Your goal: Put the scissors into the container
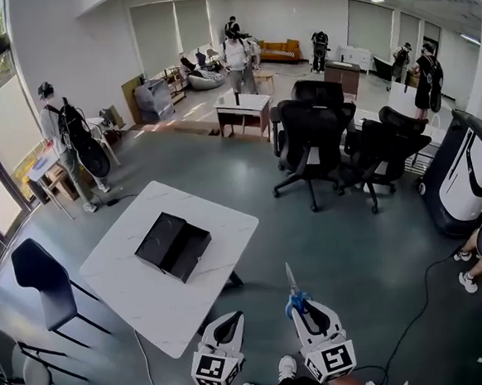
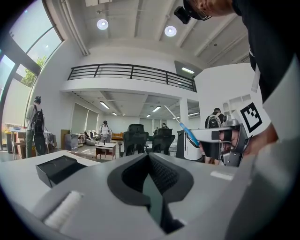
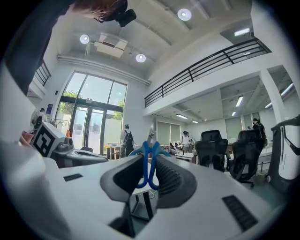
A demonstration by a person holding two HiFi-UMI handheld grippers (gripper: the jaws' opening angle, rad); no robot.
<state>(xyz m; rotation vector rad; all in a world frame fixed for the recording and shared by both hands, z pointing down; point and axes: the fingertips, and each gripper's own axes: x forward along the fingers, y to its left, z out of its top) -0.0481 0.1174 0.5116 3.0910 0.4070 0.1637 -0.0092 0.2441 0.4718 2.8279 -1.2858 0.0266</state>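
Note:
The scissors have blue handles and a thin silver blade that points up and away from me. My right gripper is shut on the handles, held over the floor right of the table. In the right gripper view the blue handle loops sit pinched between the two dark pads. The container is a black open box lying on the white table, ahead and left of both grippers. My left gripper hovers near the table's near corner, shut with nothing in it. The left gripper view has the container at its left and the scissors at its right.
A dark chair stands left of the table. Several black office chairs cluster ahead on the right, beside a white machine. People stand at the far end of the room and by the left windows. A cable runs over the grey floor.

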